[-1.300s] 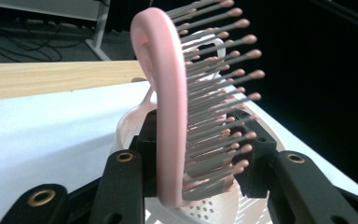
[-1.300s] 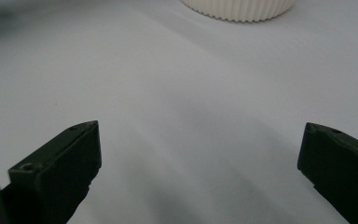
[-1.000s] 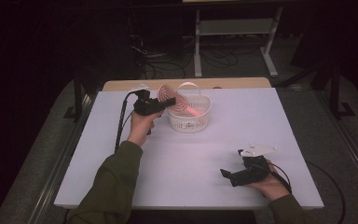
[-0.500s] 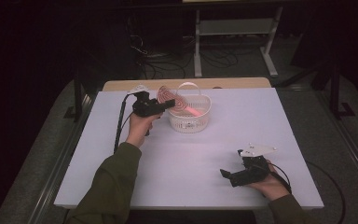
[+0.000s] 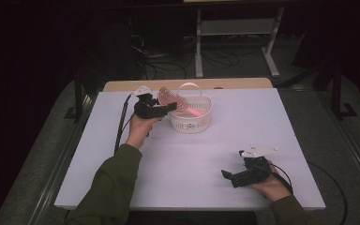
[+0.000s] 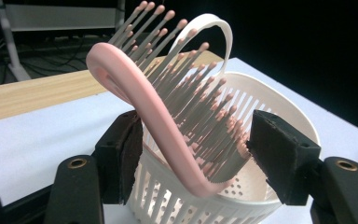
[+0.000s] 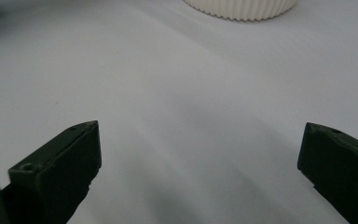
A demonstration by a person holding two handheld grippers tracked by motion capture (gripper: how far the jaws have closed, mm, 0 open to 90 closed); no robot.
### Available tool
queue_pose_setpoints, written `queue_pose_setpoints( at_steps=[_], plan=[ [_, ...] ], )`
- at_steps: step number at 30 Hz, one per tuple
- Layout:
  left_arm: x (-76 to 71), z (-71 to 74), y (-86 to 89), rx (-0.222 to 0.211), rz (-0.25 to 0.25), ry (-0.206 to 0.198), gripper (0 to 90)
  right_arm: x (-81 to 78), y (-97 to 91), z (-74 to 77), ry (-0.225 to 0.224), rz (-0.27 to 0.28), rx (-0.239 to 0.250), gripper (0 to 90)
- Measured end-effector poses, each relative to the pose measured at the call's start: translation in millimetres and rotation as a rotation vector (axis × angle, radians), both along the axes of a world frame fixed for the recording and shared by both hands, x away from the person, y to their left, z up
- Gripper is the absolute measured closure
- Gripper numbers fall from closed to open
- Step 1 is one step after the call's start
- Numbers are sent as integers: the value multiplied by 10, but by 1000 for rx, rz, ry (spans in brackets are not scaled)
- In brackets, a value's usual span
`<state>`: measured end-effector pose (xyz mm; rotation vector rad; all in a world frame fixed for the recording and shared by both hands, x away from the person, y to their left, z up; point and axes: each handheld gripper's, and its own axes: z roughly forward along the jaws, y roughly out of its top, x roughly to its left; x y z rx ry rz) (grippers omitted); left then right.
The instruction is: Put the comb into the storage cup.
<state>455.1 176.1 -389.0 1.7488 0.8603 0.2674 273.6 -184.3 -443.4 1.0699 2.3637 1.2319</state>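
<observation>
A pink hairbrush (image 5: 170,99) with grey, pink-tipped bristles (image 6: 135,88) leans tilted in a white slotted basket (image 5: 191,120), its head sticking up over the near rim (image 6: 279,112). My left gripper (image 5: 168,108) reaches the basket from the left. Its jaws have just been opening and now stand apart on either side of the brush (image 6: 193,158), with a small gap showing at the bristle side. My right gripper (image 5: 227,176) rests near the table's front right, open, with bare white tabletop between its jaws (image 7: 200,158).
The basket has an upright white handle (image 6: 214,23). The white table top (image 5: 192,159) lies on a wooden table whose edge (image 5: 122,85) shows at the back. A metal stand (image 5: 234,28) and cables are on the dark floor behind.
The left gripper's jaws have spread apart around the hairbrush, which now rests in the basket. Both hands stay where they were.
</observation>
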Motion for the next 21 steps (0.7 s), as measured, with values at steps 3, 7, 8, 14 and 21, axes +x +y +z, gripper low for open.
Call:
queue_pose_setpoints(
  at_steps=[3, 7, 8, 14, 21],
  plan=[
    [-15, 2, 1, 11, -4, -8, 326, -1, -1, 0, 0, 1, -1, 0],
    [-35, 12, 3, 23, -8, -18, 281, 11, 3, 1, 0, 1, 2, 0],
    [-39, 18, 8, 25, -6, -22, 269, 16, 5, 0, 0, 4, 0, 0],
    [-64, 50, 46, 34, -6, -36, 201, 19, 7, 2, -2, 6, 0, 0],
    [-110, 93, 53, 72, -19, -54, 127, 23, 25, 2, -4, 11, -1, 0]
  ],
)
